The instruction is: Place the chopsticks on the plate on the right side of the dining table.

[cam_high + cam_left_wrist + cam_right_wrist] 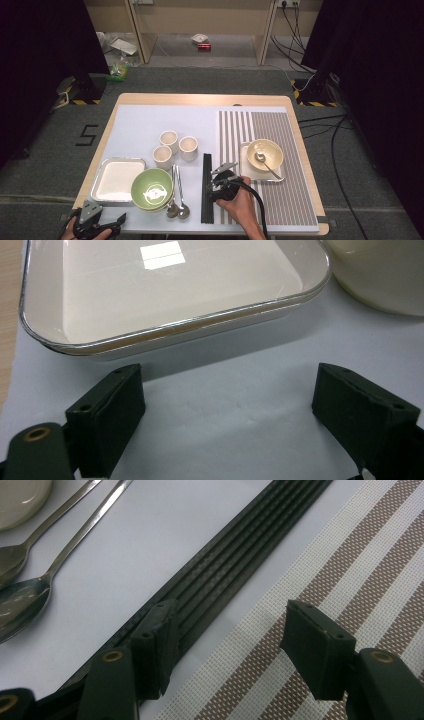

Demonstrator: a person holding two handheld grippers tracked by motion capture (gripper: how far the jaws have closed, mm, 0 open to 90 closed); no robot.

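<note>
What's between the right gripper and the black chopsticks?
Nothing visible. The right gripper stands open directly at the black chopsticks: one jaw over the bundle, the other over the striped placemat. The spoons lie off to the side.

My desk point(150, 100), wood-edged, carries a pale sheet point(145, 125) and striped mat point(280, 190). On the sheet: three cups point(176, 145), white tray point(117, 180), spoons point(179, 200), black chopsticks point(206, 190).

Grey carpet floor point(45, 150), black curtains point(40, 35), wooden table point(200, 99).
</note>
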